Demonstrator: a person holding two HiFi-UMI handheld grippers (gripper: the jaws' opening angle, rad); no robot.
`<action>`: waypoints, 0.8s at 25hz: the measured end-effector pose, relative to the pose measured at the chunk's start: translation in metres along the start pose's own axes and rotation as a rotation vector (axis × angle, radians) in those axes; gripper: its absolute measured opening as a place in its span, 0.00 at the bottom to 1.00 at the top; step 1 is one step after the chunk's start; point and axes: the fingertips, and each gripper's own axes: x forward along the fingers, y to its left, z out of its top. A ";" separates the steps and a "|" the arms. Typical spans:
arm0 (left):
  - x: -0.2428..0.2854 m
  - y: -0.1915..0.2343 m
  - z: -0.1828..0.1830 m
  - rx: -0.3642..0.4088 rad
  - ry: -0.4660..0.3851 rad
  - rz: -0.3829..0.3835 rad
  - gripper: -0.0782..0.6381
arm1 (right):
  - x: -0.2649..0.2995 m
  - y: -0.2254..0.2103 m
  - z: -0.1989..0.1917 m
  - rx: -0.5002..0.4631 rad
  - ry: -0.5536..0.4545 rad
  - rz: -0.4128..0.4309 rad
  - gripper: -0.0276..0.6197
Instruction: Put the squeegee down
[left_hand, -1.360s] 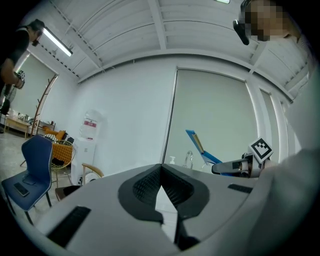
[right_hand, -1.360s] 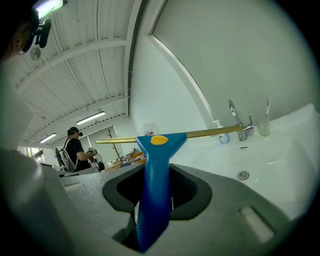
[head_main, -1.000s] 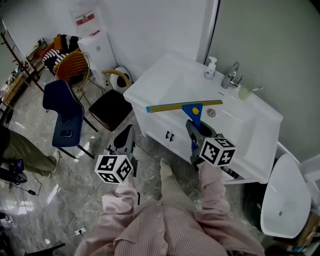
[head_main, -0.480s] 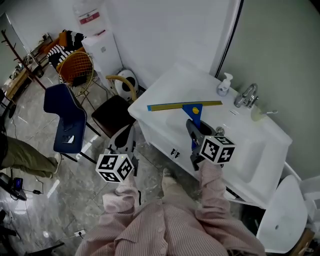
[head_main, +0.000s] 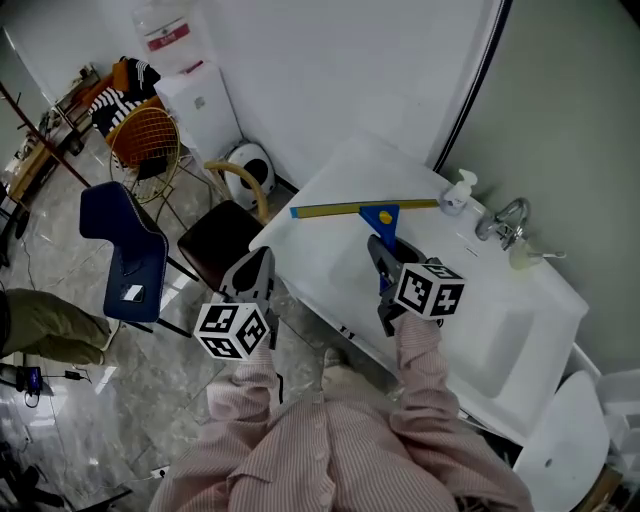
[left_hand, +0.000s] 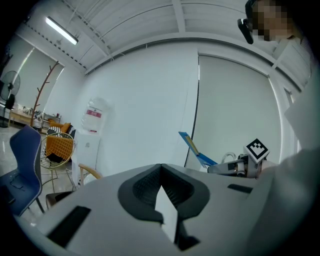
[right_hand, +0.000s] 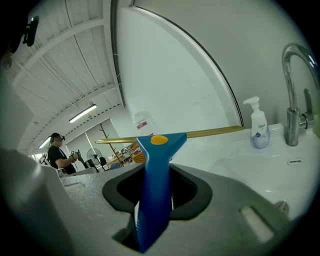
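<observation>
A person in a pink striped top stands at a white vanity counter (head_main: 325, 225), holding a gripper in each hand. The right gripper (head_main: 383, 268) sits just right of centre in the head view, its jaws clamped on the blue handle of a squeegee (head_main: 383, 222). The squeegee is off the counter, held above its near edge. Its handle runs toward 12 o'clock from the jaws, and its long yellow blade crosses the top from 9 to 3 o'clock. In the right gripper view the handle of the squeegee (right_hand: 154, 170) stands upright between the dark pads of the right gripper (right_hand: 152, 200).

The left gripper (head_main: 252, 278) hangs at 9 o'clock from the right one, out over the tiled floor, with its jaws closed together and nothing between them; the left gripper view shows its pads (left_hand: 145, 187) meeting at the tip.

On the counter at 2 o'clock stand a soap bottle (head_main: 458, 192) and a chrome tap (head_main: 505, 222). A blue chair (head_main: 125, 245) stands at 9 o'clock.
</observation>
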 end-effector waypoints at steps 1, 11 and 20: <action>0.007 0.002 -0.001 -0.002 0.005 -0.001 0.11 | 0.006 -0.004 0.002 0.002 0.004 -0.001 0.23; 0.057 0.023 -0.014 -0.031 0.069 -0.011 0.11 | 0.064 -0.034 0.003 0.027 0.066 -0.025 0.23; 0.108 0.045 -0.043 -0.078 0.168 -0.036 0.11 | 0.125 -0.075 -0.014 0.042 0.151 -0.094 0.23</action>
